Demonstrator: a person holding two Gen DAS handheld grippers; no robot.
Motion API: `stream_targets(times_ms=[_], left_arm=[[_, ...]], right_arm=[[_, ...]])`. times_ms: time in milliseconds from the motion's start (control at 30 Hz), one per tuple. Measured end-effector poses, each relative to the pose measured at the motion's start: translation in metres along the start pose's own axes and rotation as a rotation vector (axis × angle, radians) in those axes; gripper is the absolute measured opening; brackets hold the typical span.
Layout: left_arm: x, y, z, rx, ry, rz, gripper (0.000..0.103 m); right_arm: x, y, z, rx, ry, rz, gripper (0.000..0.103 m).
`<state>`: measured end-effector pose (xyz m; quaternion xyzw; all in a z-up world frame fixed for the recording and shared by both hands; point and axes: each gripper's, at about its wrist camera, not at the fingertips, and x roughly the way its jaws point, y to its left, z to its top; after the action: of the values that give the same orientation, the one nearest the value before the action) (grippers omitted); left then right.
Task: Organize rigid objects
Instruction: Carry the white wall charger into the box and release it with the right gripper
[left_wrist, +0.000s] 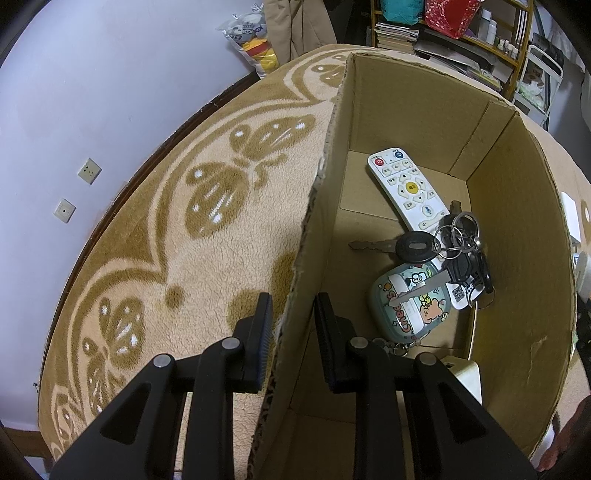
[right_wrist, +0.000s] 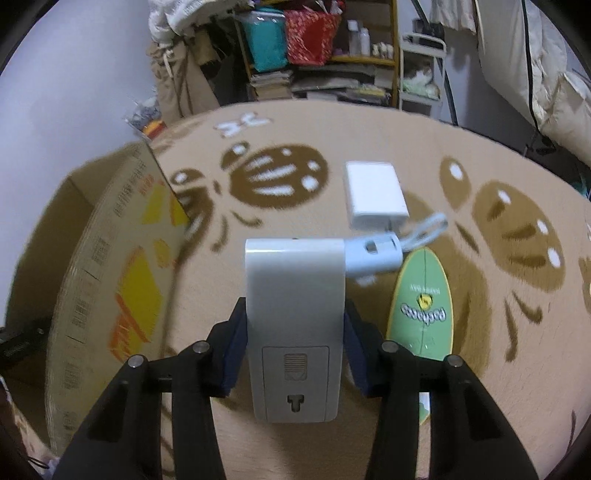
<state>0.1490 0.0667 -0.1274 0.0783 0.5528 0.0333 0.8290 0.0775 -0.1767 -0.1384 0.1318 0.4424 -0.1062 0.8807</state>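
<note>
**Box steadied, remote held**

The left tool (left_wrist: 291, 317) pinches the cardboard box (left_wrist: 517, 229) wall; a remote (left_wrist: 404, 186) and keys (left_wrist: 458, 243) lie inside. The right tool (right_wrist: 295, 325) clamps a white remote (right_wrist: 295, 314) above the blanket (right_wrist: 480, 295).

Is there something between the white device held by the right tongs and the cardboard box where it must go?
Nothing visible blocks it. The right tongs hold the white device above the blanket; the cardboard box stands just to its left, open on top, with only its printed wall to clear.
</note>
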Motion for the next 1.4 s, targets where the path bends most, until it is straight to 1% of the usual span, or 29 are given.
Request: stream_targets(times_ms=[100, 367, 533, 733, 867, 1067, 1133, 1233, 1400], left_arm=[[-0.001, 0.001, 0.0, -0.01, 0.002, -0.006, 0.023], [0.0, 0.001, 0.0, -0.012, 0.004, -0.008, 0.023], [0.001, 0.001, -0.001, -0.013, 0.004, -0.01, 0.023], [0.001, 0.001, -0.001, -0.013, 0.004, -0.009, 0.023], [0.001, 0.001, -0.001, -0.013, 0.004, -0.009, 0.023], [0.001, 0.001, -0.001, -0.013, 0.004, -0.009, 0.023], [0.001, 0.001, 0.0, -0.014, 0.004, -0.009, 0.023], [0.001, 0.001, 0.0, -0.013, 0.006, -0.01, 0.023], [0.001, 0.001, 0.0, -0.009, 0.006, -0.006, 0.023]], right_arm=[[-0.007, 0.006, 0.007, -0.02, -0.021, -0.002, 0.051], [-0.028, 0.02, 0.027, -0.045, -0.07, 0.027, 0.051], [-0.04, 0.037, 0.043, -0.058, -0.106, 0.068, 0.051], [-0.049, 0.068, 0.061, -0.103, -0.144, 0.118, 0.051], [-0.05, 0.086, 0.067, -0.127, -0.158, 0.144, 0.051], [-0.045, 0.104, 0.066, -0.133, -0.16, 0.201, 0.051], [-0.04, 0.107, 0.065, -0.134, -0.151, 0.203, 0.051], [-0.039, 0.111, 0.063, -0.144, -0.162, 0.189, 0.051], [-0.04, 0.111, 0.065, -0.092, -0.161, 0.253, 0.051]])
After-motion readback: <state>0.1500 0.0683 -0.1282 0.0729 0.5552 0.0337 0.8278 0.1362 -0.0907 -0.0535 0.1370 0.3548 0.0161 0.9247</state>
